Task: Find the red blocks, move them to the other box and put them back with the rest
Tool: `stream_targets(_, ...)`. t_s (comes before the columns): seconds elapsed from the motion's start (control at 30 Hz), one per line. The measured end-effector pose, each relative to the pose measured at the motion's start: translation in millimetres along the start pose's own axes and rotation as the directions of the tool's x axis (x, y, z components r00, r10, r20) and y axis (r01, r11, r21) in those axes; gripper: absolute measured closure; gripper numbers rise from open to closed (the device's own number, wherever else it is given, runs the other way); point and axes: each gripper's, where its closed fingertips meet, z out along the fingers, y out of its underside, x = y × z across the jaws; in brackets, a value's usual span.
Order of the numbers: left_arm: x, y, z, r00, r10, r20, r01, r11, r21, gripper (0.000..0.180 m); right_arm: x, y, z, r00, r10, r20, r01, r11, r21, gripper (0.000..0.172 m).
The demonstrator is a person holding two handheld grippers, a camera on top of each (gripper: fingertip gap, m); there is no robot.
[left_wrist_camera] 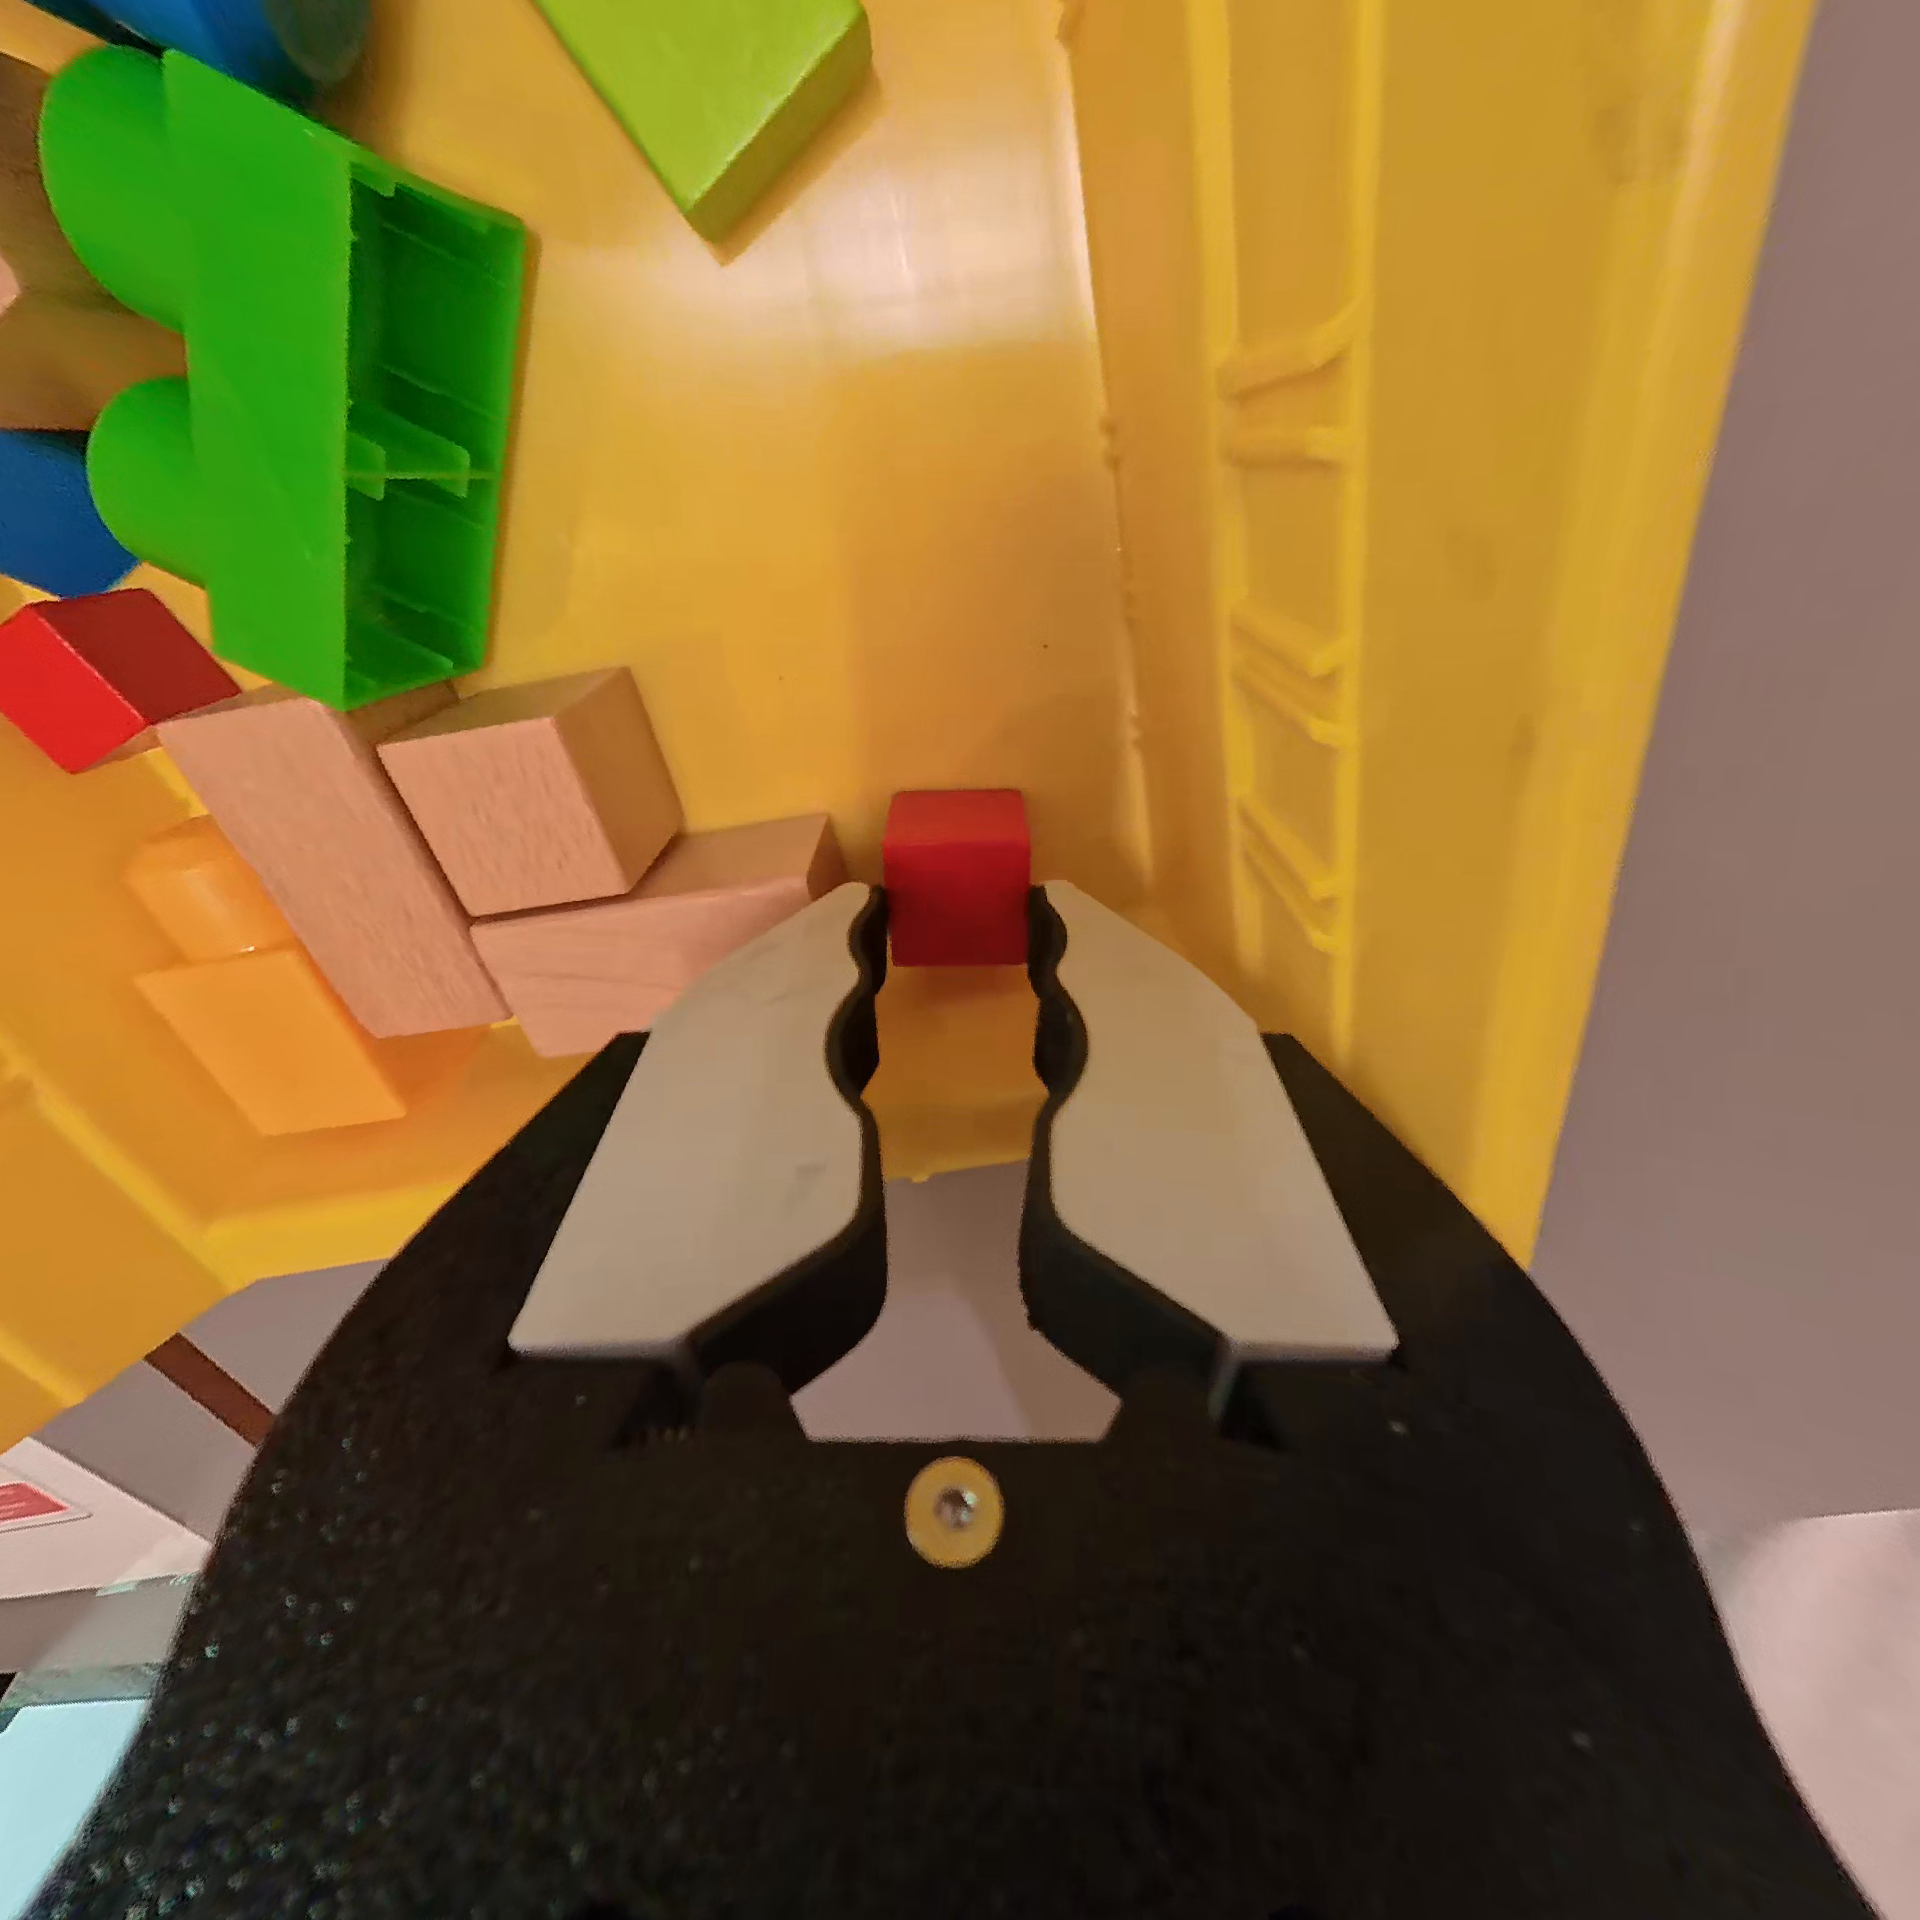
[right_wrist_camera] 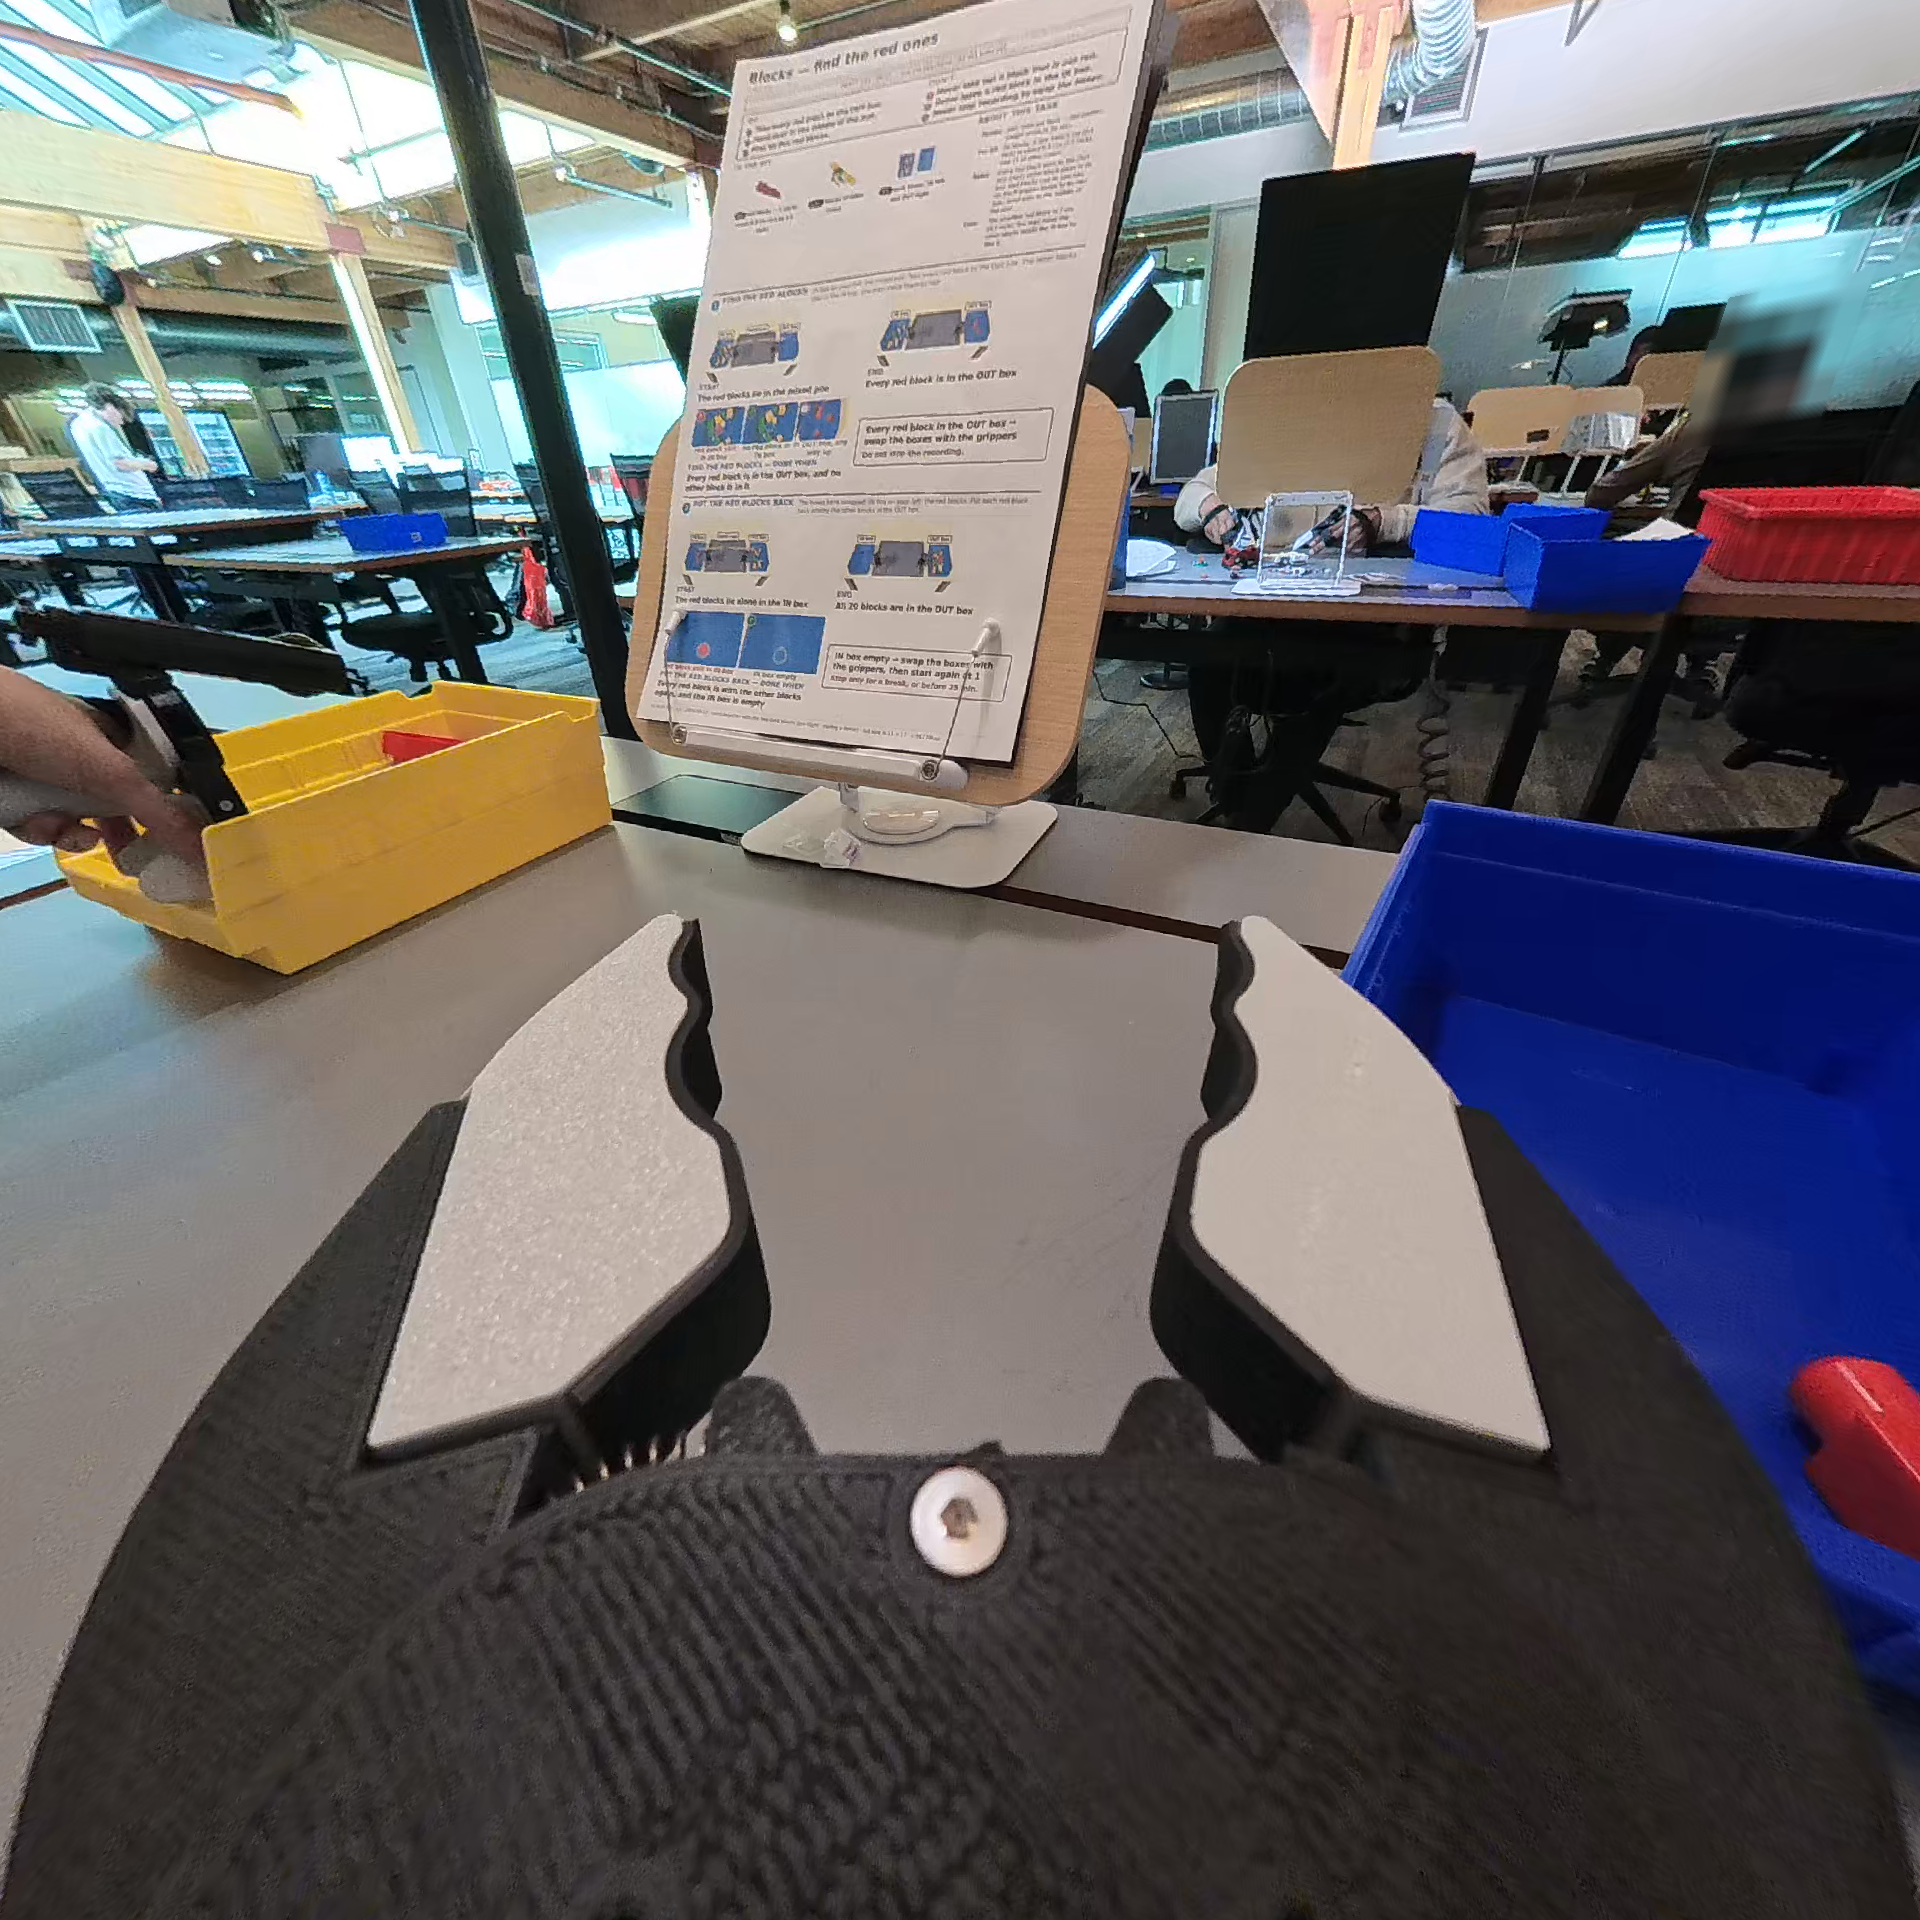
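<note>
Reaching into the yellow box [left_wrist_camera: 1299, 436] at frame centre, the left gripper [left_wrist_camera: 958, 909] apparently pinches a small red cube [left_wrist_camera: 956, 878], while the right gripper [right_wrist_camera: 961, 971] hovers spread wide over the table [right_wrist_camera: 935, 1143].

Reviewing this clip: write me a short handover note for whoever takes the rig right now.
Left gripper: inside the yellow box, jaws shut on a small red cube, both pads against its sides; it looks barely lifted, if at all.
Right gripper: jaws wide open, holding nothing, above the table beside the blue box.
Done: one red block already lies in the blue box.
Left: carry the cube to the blue box. Another red block sits among the wooden and green blocks in the yellow box. Then return the reds.
</note>
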Motion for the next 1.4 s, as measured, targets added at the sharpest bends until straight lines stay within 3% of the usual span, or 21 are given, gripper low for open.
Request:
stream_targets(0.3,-2.4,-4.5,-5.2,0.999,0.027,-0.039,-0.024,0.997,0.072,0.155,-3.4,-1.0,-1.8,1.000,-0.018,0.003,0.018,1.000,-0.002,0.079)
stream_targets(0.4,-6.6,-13.8,-34.2,0.998,0.034,-0.051,-0.024,0.979,0.203,0.155,-5.0,0.4,-1.4,1.000,-0.010,0.009,0.010,1.000,-0.010,0.079)
stream_targets(0.5,-2.8,-21.4,-85.8,0.992,0.073,-0.105,-0.025,0.916,0.401,0.155,-15.1,3.3,2.9,0.999,0.009,0.041,-0.008,1.000,-0.023,0.079)
stream_targets(0.63,42.1,-14.3,-163.4,0.926,0.316,-0.209,-0.095,0.729,0.678,0.155,-53.1,11.4,15.9,0.982,0.050,0.183,-0.041,0.998,-0.057,0.079)
stream_targets(0.77,128.7,17.5,-209.1,0.742,0.637,-0.211,-0.170,0.483,0.859,0.155,-108.6,15.1,25.6,0.891,0.217,0.400,-0.196,0.976,-0.093,0.079)
stream_targets(0.87,199.1,44.9,-216.4,0.554,0.825,-0.108,-0.223,0.272,0.936,0.155,-148.2,13.6,26.9,0.741,0.391,0.546,-0.367,0.917,-0.159,0.083)
stream_targets(0.97,261.5,66.6,-210.7,0.374,0.928,-0.003,-0.221,0.092,0.971,0.156,-179.1,16.9,25.8,0.566,0.528,0.633,-0.478,0.836,-0.270,0.084)
stream_targets(1.07,303.8,74.5,-192.9,0.268,0.953,0.144,-0.266,-0.071,0.961,0.156,-197.3,19.2,21.7,0.391,0.642,0.659,-0.547,0.738,-0.395,0.083)
stream_targets(1.23,347.3,81.7,-173.4,0.155,0.957,0.246,-0.283,-0.196,0.939,0.155,-203.5,31.7,21.7,0.268,0.749,0.606,-0.566,0.631,-0.530,0.092)
stream_targets(1.4,367.2,85.7,-154.9,0.087,0.948,0.306,-0.355,-0.258,0.899,0.155,-216.3,40.2,17.8,0.186,0.788,0.587,-0.524,0.585,-0.619,0.098)
